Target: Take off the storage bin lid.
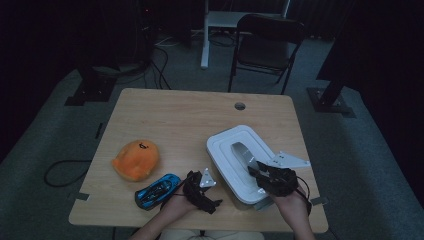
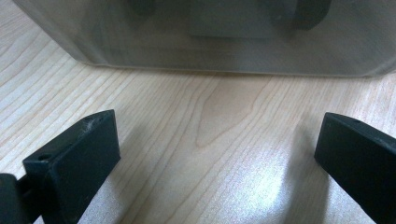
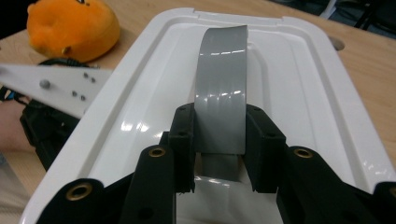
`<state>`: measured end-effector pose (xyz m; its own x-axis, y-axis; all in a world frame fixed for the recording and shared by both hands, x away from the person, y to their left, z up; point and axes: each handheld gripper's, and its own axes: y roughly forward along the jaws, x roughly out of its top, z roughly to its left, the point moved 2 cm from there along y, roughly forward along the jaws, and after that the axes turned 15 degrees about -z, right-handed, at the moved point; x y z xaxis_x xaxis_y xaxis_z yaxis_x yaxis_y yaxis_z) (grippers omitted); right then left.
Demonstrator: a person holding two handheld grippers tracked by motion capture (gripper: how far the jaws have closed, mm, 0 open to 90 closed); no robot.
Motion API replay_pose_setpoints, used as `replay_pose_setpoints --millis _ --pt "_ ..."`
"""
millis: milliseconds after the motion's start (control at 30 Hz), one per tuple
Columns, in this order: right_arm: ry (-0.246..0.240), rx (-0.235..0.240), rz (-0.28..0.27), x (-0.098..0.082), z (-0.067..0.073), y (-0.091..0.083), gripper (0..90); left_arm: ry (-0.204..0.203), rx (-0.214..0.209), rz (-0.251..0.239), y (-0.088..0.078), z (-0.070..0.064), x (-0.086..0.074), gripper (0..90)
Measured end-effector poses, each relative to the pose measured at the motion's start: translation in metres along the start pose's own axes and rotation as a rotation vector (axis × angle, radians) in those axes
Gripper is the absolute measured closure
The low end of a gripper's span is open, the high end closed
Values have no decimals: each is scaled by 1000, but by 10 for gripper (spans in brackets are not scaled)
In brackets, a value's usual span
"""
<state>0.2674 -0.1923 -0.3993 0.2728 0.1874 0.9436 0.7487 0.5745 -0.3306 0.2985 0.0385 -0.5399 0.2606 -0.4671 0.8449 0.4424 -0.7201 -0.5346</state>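
A white lidded box (image 1: 227, 142) sits on the right half of the wooden table (image 1: 175, 120). An arched grey handle (image 1: 241, 151) runs along its lid. In the right gripper view my right gripper (image 3: 219, 135) is shut on the near end of that handle (image 3: 222, 79), one black pad on each side, over the white lid (image 3: 299, 84). From above, the right gripper (image 1: 257, 171) sits over the box's near end. My left gripper (image 1: 214, 200) rests low beside the box's left wall. Its jaws (image 2: 217, 154) stand open over bare wood, facing the translucent box wall (image 2: 224, 42).
An orange plush toy (image 1: 136, 160) lies on the table's left side, with a blue toy car (image 1: 157, 191) just in front of it near the front edge. A cable hole (image 1: 240, 106) is at the table's back. A folding chair (image 1: 267, 47) stands behind the table.
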Motion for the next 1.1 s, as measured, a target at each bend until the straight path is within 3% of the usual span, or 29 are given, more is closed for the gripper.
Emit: replay_pose_setpoints --millis 133,467,933,1100 --pt "8 0 -36 9 -3 -7 676 0 0 0 0 0 0 5" --pt "-6 -51 -74 23 -19 -13 676 -1 -1 1 0 0 0 5" --pt "17 -132 -124 39 -64 -7 677 -1 0 2 0 0 0 5" --pt "35 -166 -118 41 -79 -3 677 0 0 2 0 0 0 5"
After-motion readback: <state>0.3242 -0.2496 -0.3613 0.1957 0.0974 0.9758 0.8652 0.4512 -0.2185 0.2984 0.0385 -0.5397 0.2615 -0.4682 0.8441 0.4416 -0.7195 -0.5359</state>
